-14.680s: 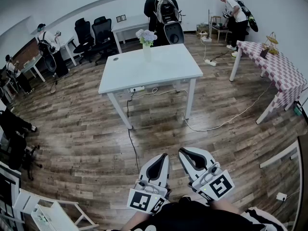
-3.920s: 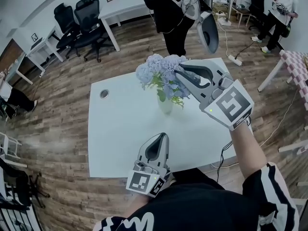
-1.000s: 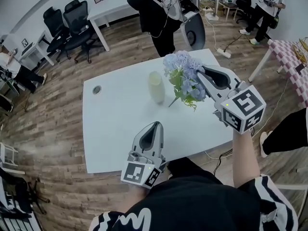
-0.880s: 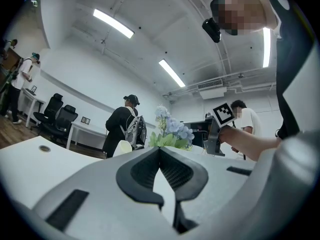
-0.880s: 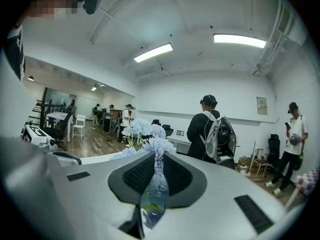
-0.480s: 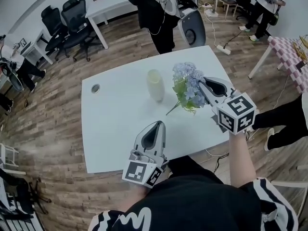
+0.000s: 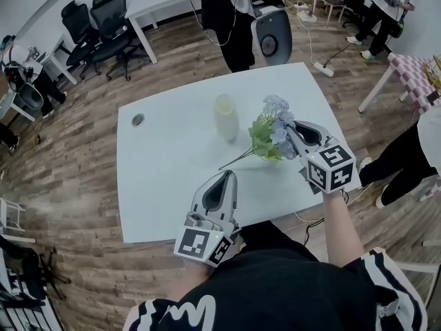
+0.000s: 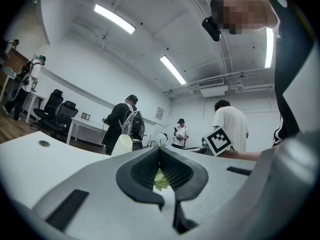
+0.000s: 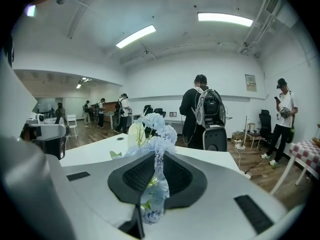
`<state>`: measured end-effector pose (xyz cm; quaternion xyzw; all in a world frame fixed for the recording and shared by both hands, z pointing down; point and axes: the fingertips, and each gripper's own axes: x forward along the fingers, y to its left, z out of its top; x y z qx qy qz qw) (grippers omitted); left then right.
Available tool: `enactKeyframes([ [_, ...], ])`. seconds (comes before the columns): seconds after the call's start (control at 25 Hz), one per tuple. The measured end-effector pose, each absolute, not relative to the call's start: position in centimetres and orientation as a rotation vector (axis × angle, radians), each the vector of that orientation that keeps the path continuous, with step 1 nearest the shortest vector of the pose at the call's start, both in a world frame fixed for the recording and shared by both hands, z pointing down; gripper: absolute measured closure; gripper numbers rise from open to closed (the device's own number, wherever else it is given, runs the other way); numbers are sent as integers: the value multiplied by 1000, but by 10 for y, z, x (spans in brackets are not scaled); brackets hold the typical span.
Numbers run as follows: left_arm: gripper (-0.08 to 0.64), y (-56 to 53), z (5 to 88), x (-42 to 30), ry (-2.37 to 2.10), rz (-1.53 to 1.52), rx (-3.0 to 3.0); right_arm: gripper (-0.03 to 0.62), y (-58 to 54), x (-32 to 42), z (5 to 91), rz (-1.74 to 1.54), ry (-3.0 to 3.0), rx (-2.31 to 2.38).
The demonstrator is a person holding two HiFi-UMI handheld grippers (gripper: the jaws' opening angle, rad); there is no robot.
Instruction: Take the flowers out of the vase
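"Head view: where are the flowers (image 7: 274, 129), and what holds them?"

"Out of the vase (image 7: 225, 118); the right hand-held gripper (image 7: 292, 131) pinches them among the blooms, over the white counter (image 7: 165, 171); the vase stands upright near them; one long stem slants down toward the counter, and whether its tip touches I cannot tell."

"And in the right gripper view?"

"Pale blue blooms fill the slit between the jaws; the stems at the grip are hidden behind them."

"The other one?"

"The left hand-held gripper (image 7: 219, 192) is pressed together on nothing, at the counter's near edge; it covers part of that edge."

"Any writing?"

"Only black-and-white squares on the marker cube (image 7: 330, 167); a wall poster (image 9: 250, 82) is too small to read; a person (image 7: 220, 5) in dark clothes is cut off at the top."
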<state>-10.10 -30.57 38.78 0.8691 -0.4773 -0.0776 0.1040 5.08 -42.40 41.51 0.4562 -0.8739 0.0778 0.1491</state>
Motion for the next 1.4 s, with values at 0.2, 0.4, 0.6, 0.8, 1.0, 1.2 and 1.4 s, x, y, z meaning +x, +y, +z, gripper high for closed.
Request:
enactKeyframes([
  [0.2,555,-307,393,-106,-1413,-216,2555,529,-425,49,454,302,-2478,1304],
  [0.4,555,-304,398,-109,-1409,-207,2551,529,-419,42,486,385,-2468,1289],
  [0.6,555,-302,402,-113,-1408,-203,2545,529,-413,32,506,422,-2443,1263],
  [0.8,555,-305,402,-114,-1418,-206,2528,529,-413,26,518,459,-2429,1233],
  [1.0,555,-307,403,-110,-1427,-205,2516,528,-415,26,528,462,-2421,1205],
  [1.2,555,-308,405,-109,-1425,-207,2509,523,-413,25,537,476,-2421,1200],
  [1.4,555,-307,401,-113,-1420,-209,2513,501,-407,29,529,465,-2397,1224],
])
